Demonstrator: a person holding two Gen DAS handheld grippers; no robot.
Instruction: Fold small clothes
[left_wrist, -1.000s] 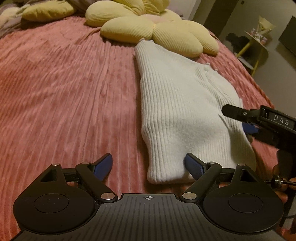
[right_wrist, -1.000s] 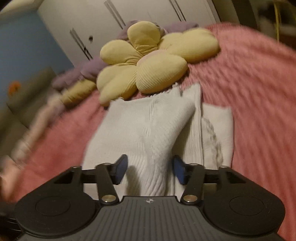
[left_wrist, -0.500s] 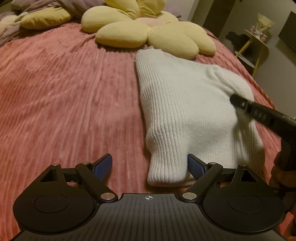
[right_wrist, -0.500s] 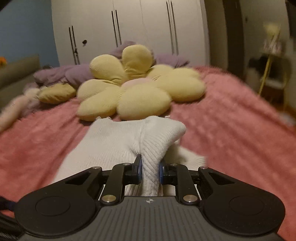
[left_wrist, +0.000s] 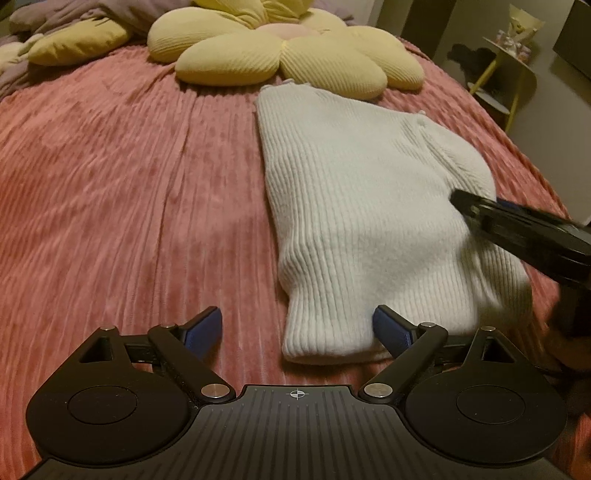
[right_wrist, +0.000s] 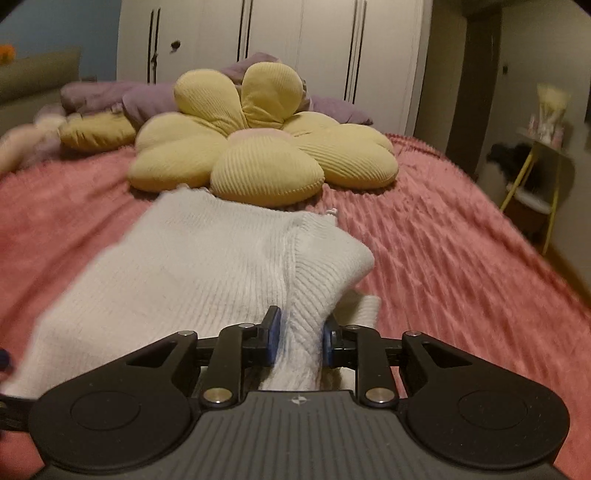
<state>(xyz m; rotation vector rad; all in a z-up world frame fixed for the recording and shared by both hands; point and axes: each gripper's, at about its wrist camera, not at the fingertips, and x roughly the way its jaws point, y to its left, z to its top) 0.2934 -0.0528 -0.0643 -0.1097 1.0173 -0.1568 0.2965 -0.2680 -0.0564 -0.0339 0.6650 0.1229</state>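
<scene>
Right gripper (right_wrist: 300, 334), jaws just eased, pinches a sweater (left_wrist: 354, 206) fold on the pink bed (left_wrist: 129, 177); left gripper (left_wrist: 297, 328) wide open.

I count 1 white ribbed sweater (left_wrist: 362, 206) on the pink bedspread (left_wrist: 129, 192), toward its right edge. 1 yellow flower cushion (right_wrist: 258, 147) at the far edge, 6 petals visible. 1 smaller yellow pillow (right_wrist: 96, 129) near the far left corner, purple bedding (right_wrist: 110, 94) bunched behind it, can't split that into a count. I see 2 grippers: left gripper (left_wrist: 297, 326), right gripper (right_wrist: 301, 334). 1 yellow-legged side table (right_wrist: 539, 177) off the bed's right edge.
</scene>
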